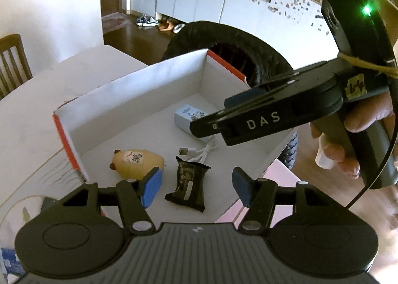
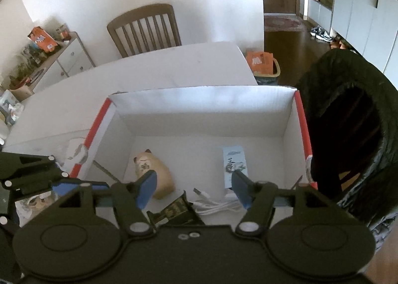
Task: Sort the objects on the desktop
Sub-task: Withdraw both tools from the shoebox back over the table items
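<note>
A white cardboard box with red edges (image 1: 139,85) (image 2: 204,100) stands on the table. Inside lie a beige cat figurine (image 1: 138,162) (image 2: 156,174), a black snack packet (image 1: 188,183) (image 2: 177,210), a white power bank (image 1: 190,116) (image 2: 233,163) and a white USB cable (image 1: 202,151) (image 2: 219,205). My left gripper (image 1: 196,188) is open and empty above the box's near edge, over the packet. My right gripper (image 2: 194,190) is open and empty above the box; in the left wrist view it shows from the side (image 1: 248,122).
A black coat draped over a chair (image 1: 238,40) (image 2: 353,115) stands right behind the box. The white table (image 2: 174,65) stretches to the left and back, with a wooden chair (image 2: 146,27) beyond it. A printed mat (image 1: 29,184) lies under the box's left side.
</note>
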